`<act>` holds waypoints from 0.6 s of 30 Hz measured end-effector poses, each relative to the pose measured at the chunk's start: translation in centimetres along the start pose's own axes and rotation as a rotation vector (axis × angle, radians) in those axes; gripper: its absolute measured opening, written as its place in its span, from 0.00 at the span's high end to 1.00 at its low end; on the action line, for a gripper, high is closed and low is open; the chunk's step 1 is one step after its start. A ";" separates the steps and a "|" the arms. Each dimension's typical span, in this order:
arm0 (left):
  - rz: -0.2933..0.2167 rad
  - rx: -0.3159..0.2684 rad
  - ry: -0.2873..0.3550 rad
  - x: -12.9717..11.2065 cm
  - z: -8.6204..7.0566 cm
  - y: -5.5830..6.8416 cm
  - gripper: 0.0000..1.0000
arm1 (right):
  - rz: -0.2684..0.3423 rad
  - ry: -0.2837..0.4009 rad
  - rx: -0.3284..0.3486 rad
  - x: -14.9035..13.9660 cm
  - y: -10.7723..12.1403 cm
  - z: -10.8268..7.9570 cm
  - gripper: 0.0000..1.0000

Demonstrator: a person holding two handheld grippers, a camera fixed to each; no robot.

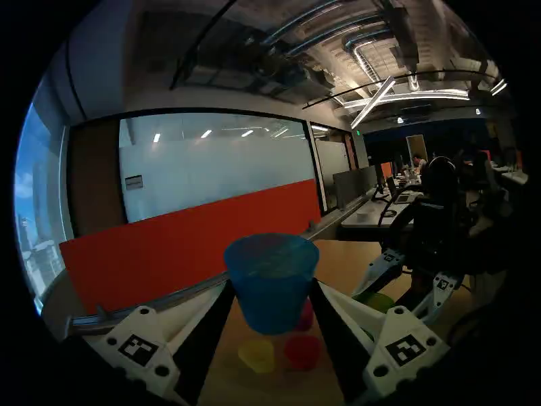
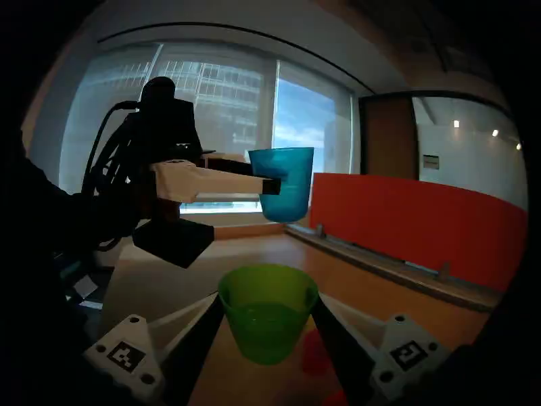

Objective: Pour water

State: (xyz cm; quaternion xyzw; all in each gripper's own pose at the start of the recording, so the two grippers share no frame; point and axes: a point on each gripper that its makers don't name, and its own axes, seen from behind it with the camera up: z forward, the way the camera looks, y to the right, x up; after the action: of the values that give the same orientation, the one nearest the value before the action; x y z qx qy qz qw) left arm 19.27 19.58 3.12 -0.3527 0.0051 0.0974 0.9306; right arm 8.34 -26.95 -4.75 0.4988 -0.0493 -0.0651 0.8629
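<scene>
Gripping blue cup (image 1: 272, 281) mid-wall in left gripper (image 1: 271, 287), raised above the table (image 1: 338, 256); pinching green cup (image 2: 268, 314) in right gripper (image 2: 268, 299), upright, lower down. Looks like 2 light, thin plastic cups, slick and squashable: best held gently below the rim

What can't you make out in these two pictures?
- Water level in the blue cup: left gripper view, the tinted wall blurs it.
- The red cup: right gripper view, mostly hidden behind the green cup.
- The seated people: left gripper view, too small and dark.
</scene>
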 end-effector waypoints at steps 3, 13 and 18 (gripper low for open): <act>0.003 0.005 -0.015 -0.5 0.0 -0.3 0.21 | -0.005 -0.001 -0.001 0.1 0.0 0.0 0.11; -0.035 -0.006 -0.072 -2.7 -0.3 -0.6 0.21 | -0.002 -0.014 -0.002 -0.3 0.3 -0.1 0.11; -0.045 -0.011 -0.121 -4.6 -0.4 -0.8 0.21 | -0.005 -0.041 -0.001 -0.9 0.3 -0.2 0.10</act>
State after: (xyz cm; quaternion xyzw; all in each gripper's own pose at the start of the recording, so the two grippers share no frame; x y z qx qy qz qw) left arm 14.92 17.90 3.73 -0.3513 -0.0597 0.0978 0.9292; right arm 7.55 -26.50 -4.62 0.4968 -0.0655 -0.0773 0.8619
